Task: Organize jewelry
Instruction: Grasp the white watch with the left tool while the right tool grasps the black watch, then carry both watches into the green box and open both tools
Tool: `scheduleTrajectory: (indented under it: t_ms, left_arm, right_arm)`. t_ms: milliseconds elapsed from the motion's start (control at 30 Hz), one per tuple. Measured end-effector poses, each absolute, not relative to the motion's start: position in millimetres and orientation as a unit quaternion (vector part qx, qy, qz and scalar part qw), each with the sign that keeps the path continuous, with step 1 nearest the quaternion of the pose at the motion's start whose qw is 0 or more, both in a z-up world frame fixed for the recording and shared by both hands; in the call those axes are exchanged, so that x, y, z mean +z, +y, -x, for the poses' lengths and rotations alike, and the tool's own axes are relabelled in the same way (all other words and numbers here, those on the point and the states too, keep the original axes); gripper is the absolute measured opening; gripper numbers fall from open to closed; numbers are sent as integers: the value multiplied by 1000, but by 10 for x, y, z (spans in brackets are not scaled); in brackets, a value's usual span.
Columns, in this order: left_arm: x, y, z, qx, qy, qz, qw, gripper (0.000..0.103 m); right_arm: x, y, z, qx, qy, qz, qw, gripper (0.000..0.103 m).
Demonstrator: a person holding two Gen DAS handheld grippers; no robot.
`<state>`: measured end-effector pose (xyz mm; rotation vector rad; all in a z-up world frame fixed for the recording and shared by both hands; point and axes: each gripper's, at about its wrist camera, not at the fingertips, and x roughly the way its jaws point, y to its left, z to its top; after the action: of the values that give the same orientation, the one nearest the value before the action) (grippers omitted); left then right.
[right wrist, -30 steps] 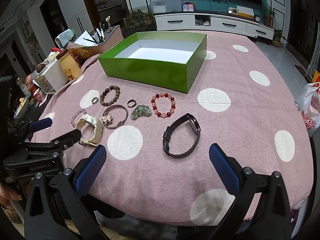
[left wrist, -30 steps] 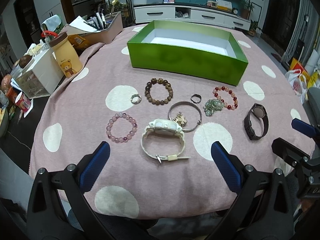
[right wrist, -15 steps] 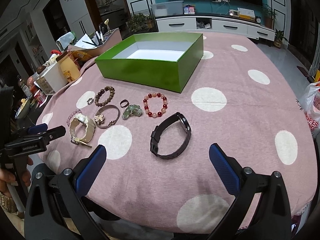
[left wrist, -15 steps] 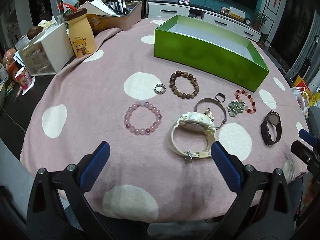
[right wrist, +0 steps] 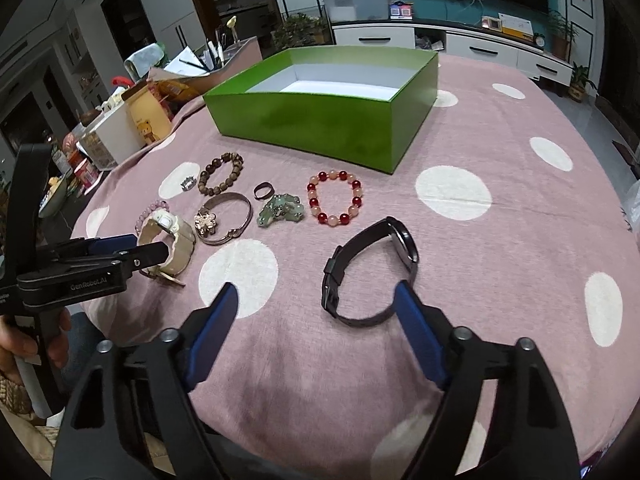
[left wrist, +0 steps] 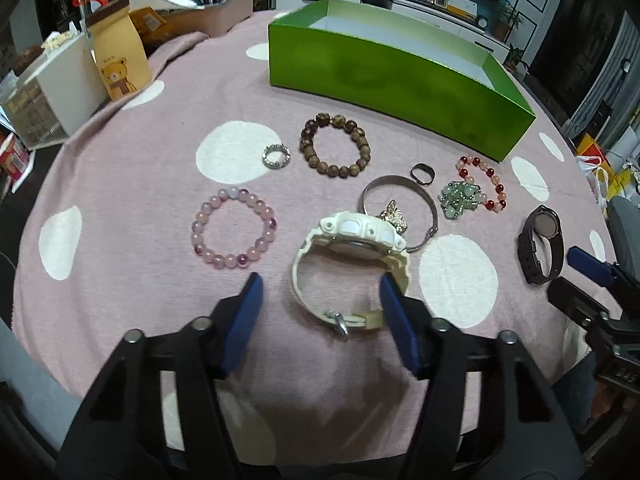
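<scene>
The green box [left wrist: 400, 80] sits open at twelve o'clock on the dotted pink tablecloth [left wrist: 120, 184]. Just ahead of my left claw [left wrist: 318, 294], fingers apart and holding nothing, lies the white watch [left wrist: 352, 256]: chunky, stiff resin, light enough; I judge the strap loop the safest grip. My right claw [right wrist: 316, 304], also spread and empty, faces the black watch [right wrist: 372, 272] at one o'clock; its band should flex. At ten o'clock the pink bead bracelet [left wrist: 234, 234] would roll and slip.

Dim indoor light — soft shadows, strong fisheye bending, dark vignetted corners, slight blur.
</scene>
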<state>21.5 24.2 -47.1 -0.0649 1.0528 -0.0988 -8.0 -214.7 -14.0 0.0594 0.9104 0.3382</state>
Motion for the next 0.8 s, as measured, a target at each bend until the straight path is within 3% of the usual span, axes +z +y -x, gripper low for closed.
scheduleTrajectory:
  t_ms: [167,333,533,600,800]
  left_arm:
    - [-510,256,-278,-48,512,43,856,36]
    - [-540,268,-326,-47,519,47,852,25]
    - [-544,290,-370,-49,519,51,852,16]
    - [-545,294,-377,-50,517,52,853,6]
    - [-531,256,-375,-60,511,48,856,6]
  right_arm:
    - [-256,-2114,-31,162,448,-18,879,57]
    - [-333,-2080,-87,162,451,1,878,40]
    - [-374,-2120,-116,154,447,9,881,12]
    - [-360,-2138,-112,151,442,9,884,7]
    - [-227,-2220,-88,154,421,-7,894,5]
